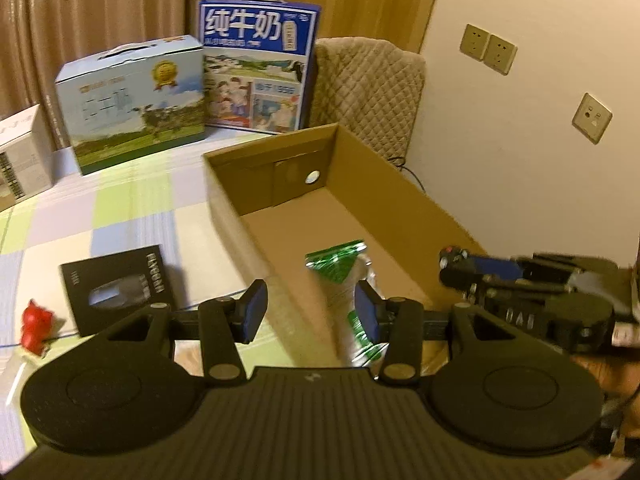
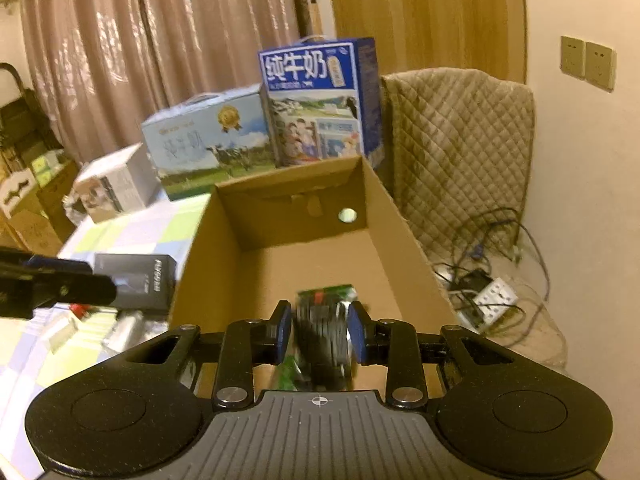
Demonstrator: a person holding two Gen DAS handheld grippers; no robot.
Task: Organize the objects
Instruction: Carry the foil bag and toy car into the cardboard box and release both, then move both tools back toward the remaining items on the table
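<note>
One open cardboard box (image 2: 404,240) sitting at the right edge of the table (image 1: 132,216), checkered cloth in green, lilac and cream underneath. Inside the box, exactly one thing: a green packet (image 1: 340,266), shiny and crinkly, down on the box floor toward the near end. Too blurry in the right wrist view to read any label.

Right gripper (image 2: 319,334) right over that near end, jaws narrow with the green packet (image 2: 324,320) sitting between the blue pads (image 2: 357,332). Hard to say whether actually pinched or just bracketed, given the motion blur. Left gripper (image 1: 310,310) hanging at the box's left wall, jaws spread wide, nothing in them; packet visible through the gap but below, not touching.

Count on the table outside the box: one black flat box (image 1: 116,286) just left of the cardboard wall, one small red figure (image 1: 36,320) near the front left edge, two milk cartons at the far edge (one light blue milk case (image 1: 136,108) lying long, one dark blue milk case (image 1: 258,66) standing upright beside it), plus one white box (image 1: 22,156) at the far left.

Off the table on the right: one quilted chair cover (image 2: 460,140), one power strip (image 2: 494,296) in a tangle of cables, two wall sockets (image 2: 586,62) side by side.
</note>
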